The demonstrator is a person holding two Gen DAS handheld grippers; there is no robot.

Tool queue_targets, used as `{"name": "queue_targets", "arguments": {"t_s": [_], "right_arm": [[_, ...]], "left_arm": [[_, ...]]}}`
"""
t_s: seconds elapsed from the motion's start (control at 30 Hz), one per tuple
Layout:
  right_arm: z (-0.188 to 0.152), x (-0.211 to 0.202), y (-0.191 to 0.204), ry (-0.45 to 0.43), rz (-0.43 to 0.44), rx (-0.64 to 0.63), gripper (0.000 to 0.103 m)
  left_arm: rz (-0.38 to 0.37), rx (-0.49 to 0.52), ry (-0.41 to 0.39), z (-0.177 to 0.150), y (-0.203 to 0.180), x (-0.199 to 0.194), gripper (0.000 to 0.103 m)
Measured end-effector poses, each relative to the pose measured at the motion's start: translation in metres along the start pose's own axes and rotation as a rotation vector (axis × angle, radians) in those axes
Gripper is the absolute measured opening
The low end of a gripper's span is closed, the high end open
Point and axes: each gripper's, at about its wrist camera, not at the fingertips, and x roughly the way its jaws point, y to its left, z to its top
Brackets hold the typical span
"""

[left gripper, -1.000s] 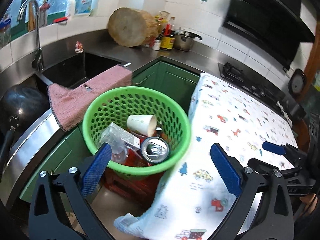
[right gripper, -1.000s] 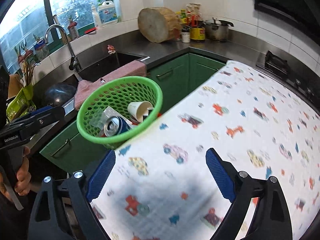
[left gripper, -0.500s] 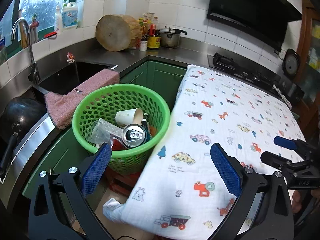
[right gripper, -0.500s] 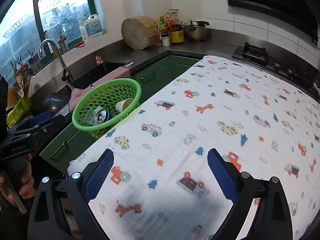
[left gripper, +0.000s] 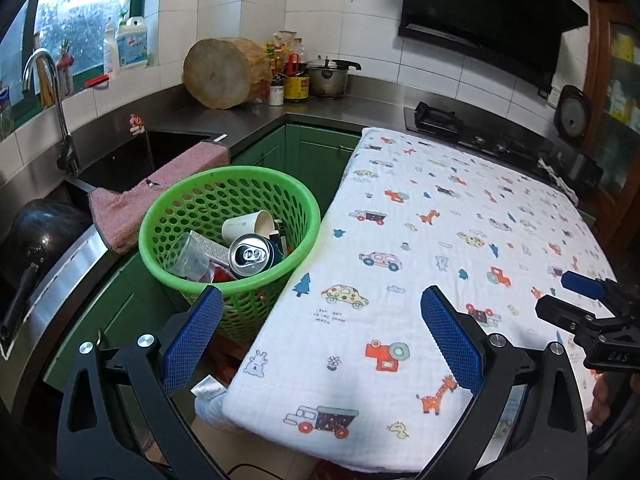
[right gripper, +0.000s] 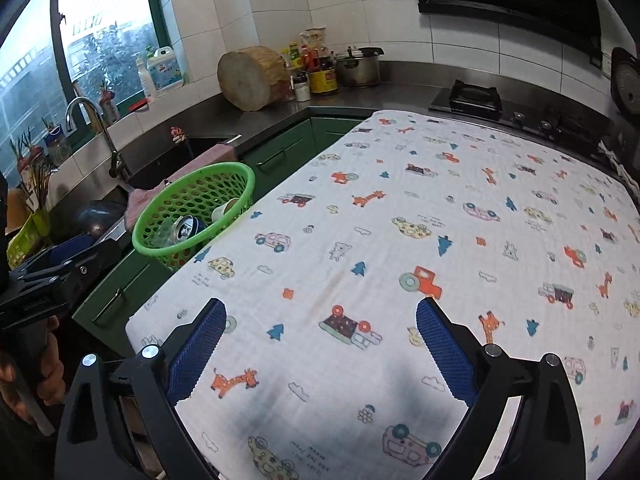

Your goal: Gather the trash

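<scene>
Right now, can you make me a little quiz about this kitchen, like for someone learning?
1. True or false: the green basket stands on top of the patterned cloth.
2. Which lies in the basket: A a can, B a spoon, C an apple?
3. What pink thing hangs over the sink edge behind the basket?

Key: 1 false, it stands beside the cloth. 2 A. 3 A towel.

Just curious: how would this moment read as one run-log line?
left gripper: open, empty | right gripper: open, empty | basket: can, cup inside
</scene>
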Motion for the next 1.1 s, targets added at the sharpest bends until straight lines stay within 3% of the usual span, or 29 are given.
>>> {"name": "queue_targets", "arguments": {"t_s": [0.47,1.1], "right_arm": [[-0.009,-0.005,-0.007,-0.004,-0.022,0.016,0.094],[-0.009,-0.005,-0.004,0.0,-0.041,-0.006,0.094]], "left_arm": [[0.021,0.07,0.001,-0.01,-0.013,-0.006,0.098],[0.002,0.051,-0.001,-0.011,-0.01,-0.009,0.098]]}}
